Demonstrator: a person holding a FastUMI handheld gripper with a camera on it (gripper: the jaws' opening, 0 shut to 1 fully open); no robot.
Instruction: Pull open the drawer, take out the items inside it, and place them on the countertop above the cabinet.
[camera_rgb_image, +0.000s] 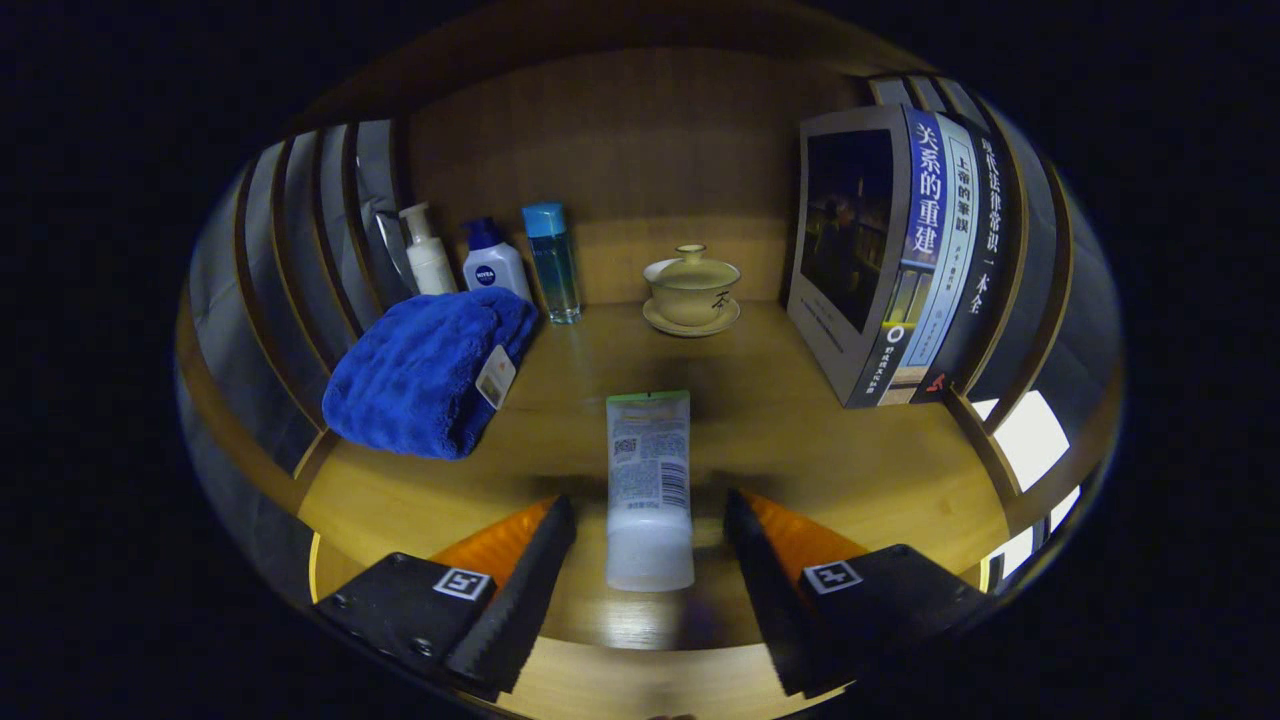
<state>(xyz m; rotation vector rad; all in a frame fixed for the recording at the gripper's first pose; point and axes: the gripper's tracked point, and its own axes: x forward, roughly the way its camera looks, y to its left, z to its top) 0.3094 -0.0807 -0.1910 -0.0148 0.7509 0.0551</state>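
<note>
A white squeeze tube (649, 488) with a green end lies flat on the wooden countertop (800, 440), its cap end pointing toward me. My gripper (649, 520) is open, and the tube's cap end lies in the gap between the two black fingers (530, 580) without either one touching it. The orange-backed fingers hover just above the wood near its front edge.
A folded blue towel (425, 370) lies ahead to the left. Behind it stand a pump bottle (428, 255), a white bottle with a blue cap (492, 262) and a blue clear bottle (553, 262). A lidded tea bowl on a saucer (692, 290) sits at the back. Books (900, 250) lean at the right.
</note>
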